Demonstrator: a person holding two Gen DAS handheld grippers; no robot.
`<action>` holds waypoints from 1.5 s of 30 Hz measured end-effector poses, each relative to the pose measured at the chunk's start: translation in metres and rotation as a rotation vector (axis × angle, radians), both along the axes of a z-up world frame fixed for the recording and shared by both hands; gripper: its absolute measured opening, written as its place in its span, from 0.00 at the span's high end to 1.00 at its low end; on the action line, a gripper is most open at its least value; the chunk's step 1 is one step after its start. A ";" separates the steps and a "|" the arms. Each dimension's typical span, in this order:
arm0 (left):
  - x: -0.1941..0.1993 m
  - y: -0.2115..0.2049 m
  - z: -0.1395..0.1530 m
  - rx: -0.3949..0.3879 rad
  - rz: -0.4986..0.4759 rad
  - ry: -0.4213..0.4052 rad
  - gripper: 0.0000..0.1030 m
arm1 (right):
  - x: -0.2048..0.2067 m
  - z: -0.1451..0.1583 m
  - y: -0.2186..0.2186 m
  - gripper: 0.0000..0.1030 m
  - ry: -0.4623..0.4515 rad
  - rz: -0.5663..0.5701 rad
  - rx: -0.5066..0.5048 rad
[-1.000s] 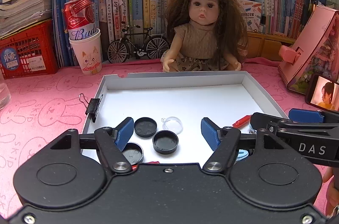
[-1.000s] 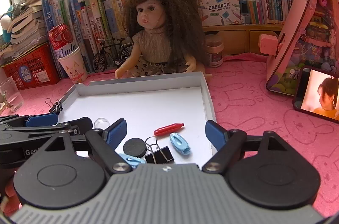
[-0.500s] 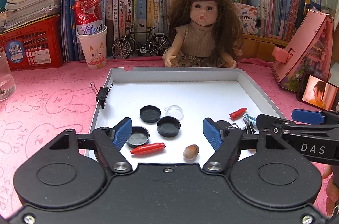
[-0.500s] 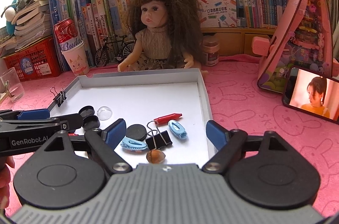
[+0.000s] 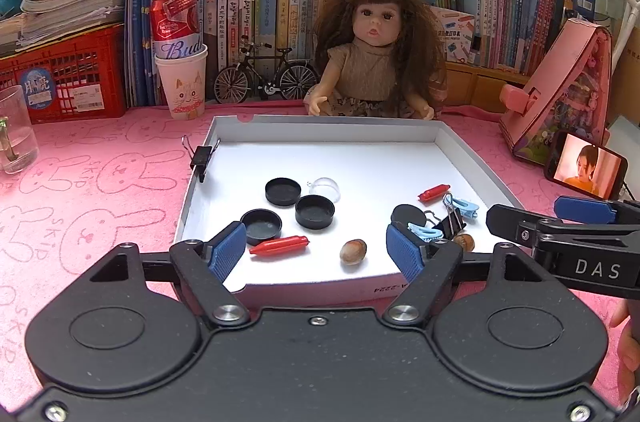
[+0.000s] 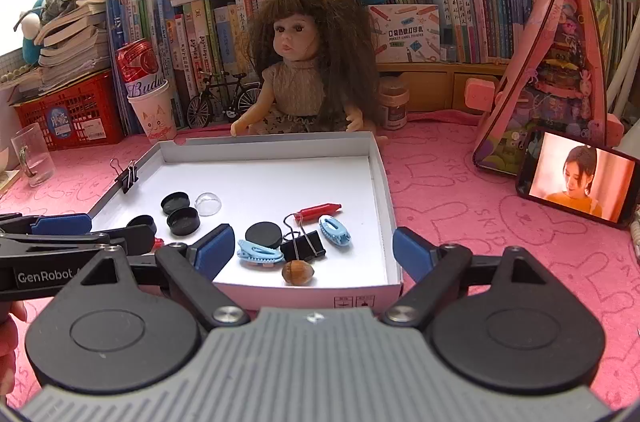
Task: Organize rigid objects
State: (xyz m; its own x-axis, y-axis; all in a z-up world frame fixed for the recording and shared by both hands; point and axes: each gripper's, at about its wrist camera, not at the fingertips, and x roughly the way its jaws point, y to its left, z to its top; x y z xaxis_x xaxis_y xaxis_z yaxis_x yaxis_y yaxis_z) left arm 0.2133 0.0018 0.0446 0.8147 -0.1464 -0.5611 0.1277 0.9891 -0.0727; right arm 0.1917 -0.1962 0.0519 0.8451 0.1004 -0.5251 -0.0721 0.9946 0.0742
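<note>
Both the left gripper and right gripper hang spread and empty at the near edge of the shallow white cardboard tray; the left's jaws have just been opening. Inside lie black round plastic caps, a red plastic tube, and what looks like a brown hazelnut.

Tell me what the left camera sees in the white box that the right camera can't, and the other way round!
Only the left camera shows the long red stick near the front of the white box and a second nut beside it.

Only the right camera shows the little brown jar next to the doll.

Both show the black caps, the clear dome, the blue clips and the black binder clip. Both pairs of tongs are open and hold nothing.
</note>
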 end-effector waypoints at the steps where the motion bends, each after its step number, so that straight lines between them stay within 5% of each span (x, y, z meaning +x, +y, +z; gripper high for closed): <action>1: -0.002 0.001 0.000 0.000 0.001 -0.001 0.27 | -0.002 0.000 0.001 0.10 -0.001 0.001 -0.003; 45: -0.027 0.009 -0.049 0.081 0.105 0.069 0.13 | -0.016 -0.052 0.010 0.00 0.151 -0.024 -0.085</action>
